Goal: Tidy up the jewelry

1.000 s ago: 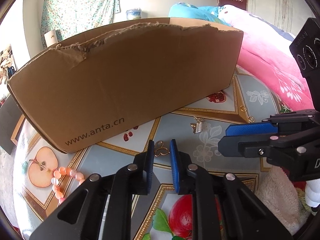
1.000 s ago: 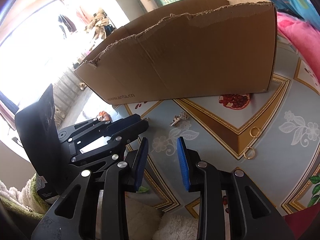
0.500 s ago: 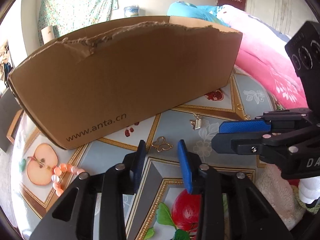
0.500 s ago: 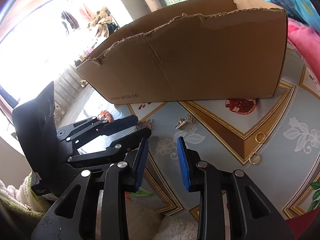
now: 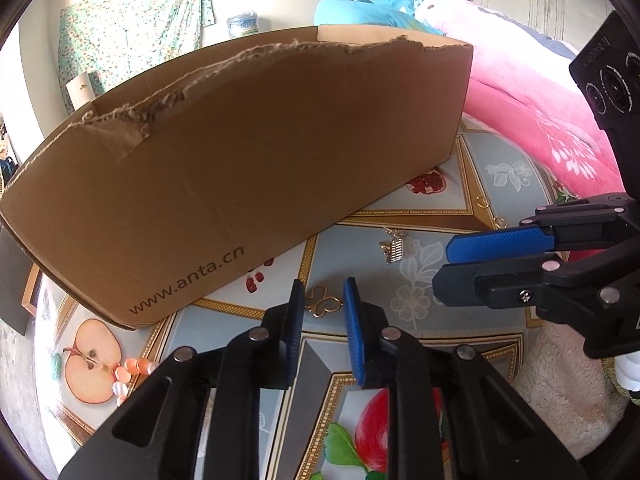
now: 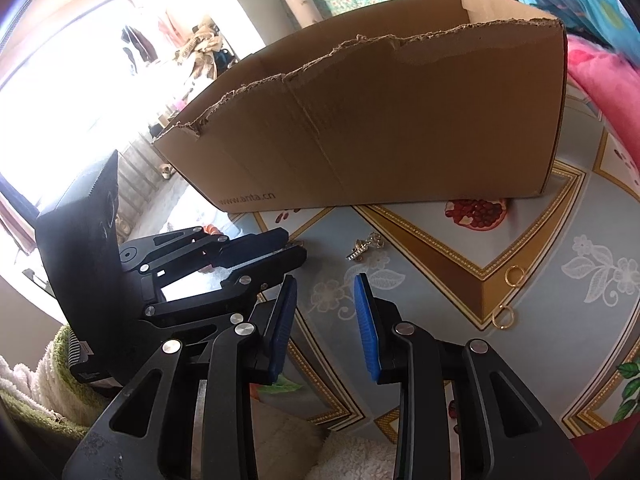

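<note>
A gold butterfly-shaped clasp (image 5: 323,301) lies on the patterned tablecloth (image 5: 472,268) just ahead of my left gripper (image 5: 323,296), which is open with the clasp between its fingertips. A small gold and silver charm (image 5: 394,246) lies further ahead; it also shows in the right wrist view (image 6: 365,246). Two gold rings (image 6: 514,274) (image 6: 503,316) lie to the right. A pink bead bracelet (image 5: 128,376) lies at lower left. My right gripper (image 6: 325,284) is open and empty above the cloth; it shows side-on in the left wrist view (image 5: 440,268).
A large torn cardboard box (image 5: 248,160) marked www.anta.cn stands behind the jewelry. A pink blanket (image 5: 528,112) lies at the right. White fluffy cloth (image 5: 568,384) is under the right gripper.
My left gripper has opened from nearly shut and moved forward toward the butterfly clasp. The right gripper has shifted slightly and stays open.
</note>
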